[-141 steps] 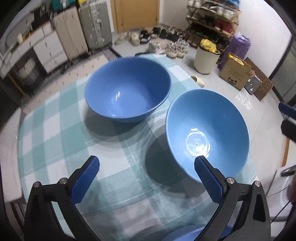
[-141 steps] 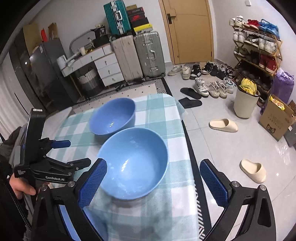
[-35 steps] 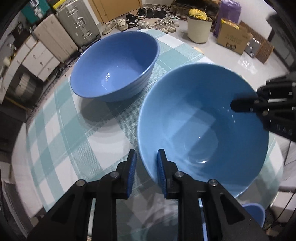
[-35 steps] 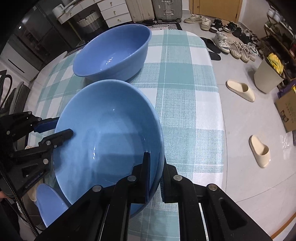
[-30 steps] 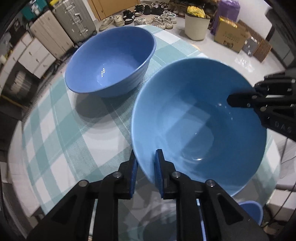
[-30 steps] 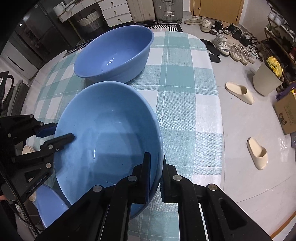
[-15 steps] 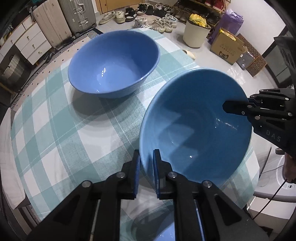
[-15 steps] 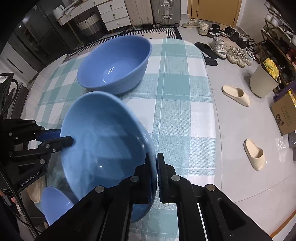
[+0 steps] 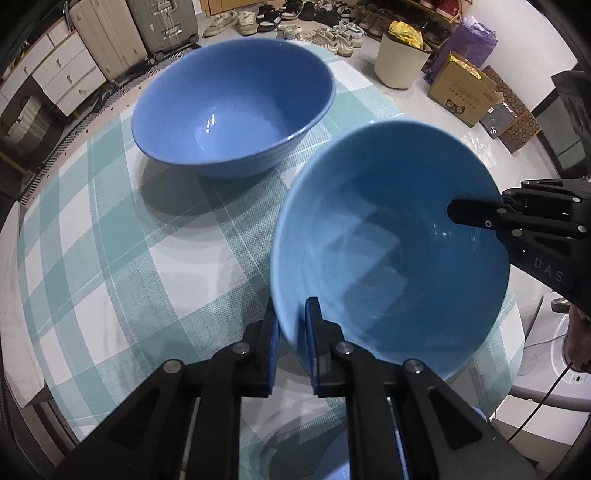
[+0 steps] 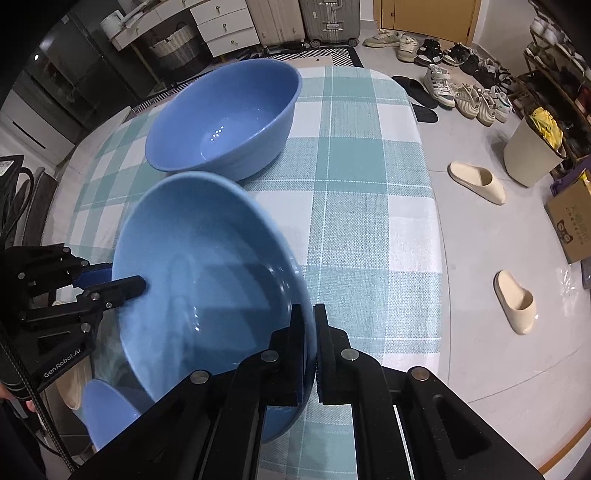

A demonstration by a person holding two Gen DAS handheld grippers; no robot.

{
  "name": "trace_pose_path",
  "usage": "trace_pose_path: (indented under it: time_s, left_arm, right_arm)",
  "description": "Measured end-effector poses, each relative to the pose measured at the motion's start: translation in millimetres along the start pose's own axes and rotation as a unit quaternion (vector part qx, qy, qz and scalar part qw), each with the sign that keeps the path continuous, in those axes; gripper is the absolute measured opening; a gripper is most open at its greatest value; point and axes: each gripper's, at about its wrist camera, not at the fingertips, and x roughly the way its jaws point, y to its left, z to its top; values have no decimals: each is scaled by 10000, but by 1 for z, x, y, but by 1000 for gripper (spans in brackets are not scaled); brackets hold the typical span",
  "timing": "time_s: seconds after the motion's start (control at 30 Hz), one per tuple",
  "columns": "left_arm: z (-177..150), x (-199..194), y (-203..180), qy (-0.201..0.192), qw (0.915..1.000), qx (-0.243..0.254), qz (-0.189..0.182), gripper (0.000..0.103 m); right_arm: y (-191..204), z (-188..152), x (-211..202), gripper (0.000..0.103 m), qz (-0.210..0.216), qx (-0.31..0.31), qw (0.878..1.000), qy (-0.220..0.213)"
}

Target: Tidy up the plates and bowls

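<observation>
From the left wrist view, the left gripper [image 9: 291, 330] pinches the near rim of the held bowl [image 9: 388, 240], which tilts up off the checked tablecloth [image 9: 110, 229]; the second bowl [image 9: 232, 110] sits ahead and to the left, the likely nesting target. From the right wrist view, the right gripper [image 10: 309, 349] clamps the opposite rim, with the second bowl straight ahead; shoes [image 10: 461, 99] and slippers [image 10: 476, 181] litter the floor to the right.

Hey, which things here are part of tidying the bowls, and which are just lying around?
Part of the job:
held bowl, clamped at its rim by the left gripper and right gripper
far bowl on the table
small bowl, below the held one

Lying about:
slippers
bin
box
suitcases
</observation>
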Motion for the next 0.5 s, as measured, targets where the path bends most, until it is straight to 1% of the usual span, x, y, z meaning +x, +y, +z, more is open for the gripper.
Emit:
trace_pose_path:
  time_s: [0.13, 0.3, 0.43, 0.5]
  left_arm:
    - [2, 2, -1, 18, 10000, -12, 24, 11]
    - [6, 8, -6, 62, 9998, 44, 196, 12]
    - [8, 14, -9, 145, 9997, 30, 185, 12]
    - [8, 15, -9, 151, 9997, 11, 180, 12]
  right_arm:
    - [-3, 1, 3, 5, 31, 27, 10000, -20]
    - [-4, 3, 10, 7, -31, -31, 10000, 6]
    - [-9, 3, 23, 8, -39, 21, 9998, 207]
    - [-9, 1, 26, 8, -12, -2, 9998, 211]
